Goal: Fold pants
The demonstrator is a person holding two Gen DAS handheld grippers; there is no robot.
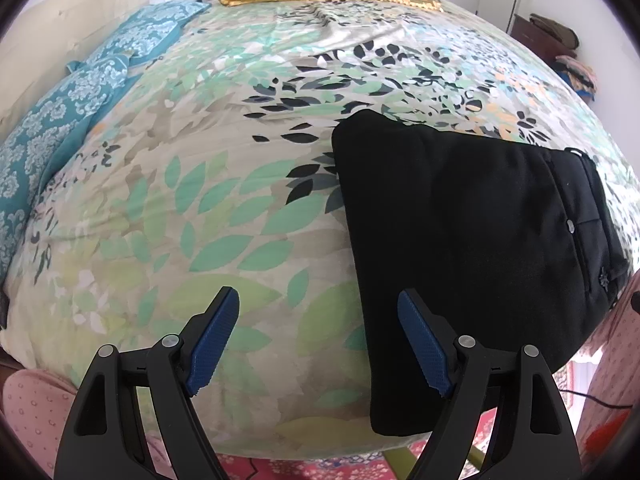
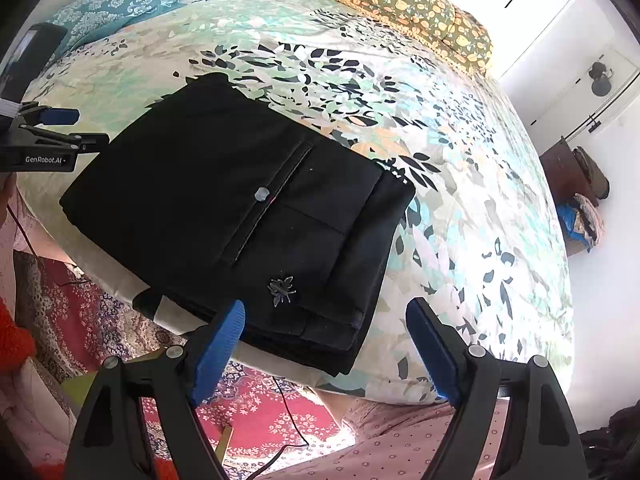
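Jaws of left gripper (image 1: 318,344) and right gripper (image 2: 326,350) spread wide, gripping nothing, poised above bed (image 1: 200,200). Black pants (image 2: 240,208) lie as compact layered rectangle at near edge of bed, pocket button up, waistband end toward right gripper. Folding looks essentially complete; at most final smoothing or squaring left.
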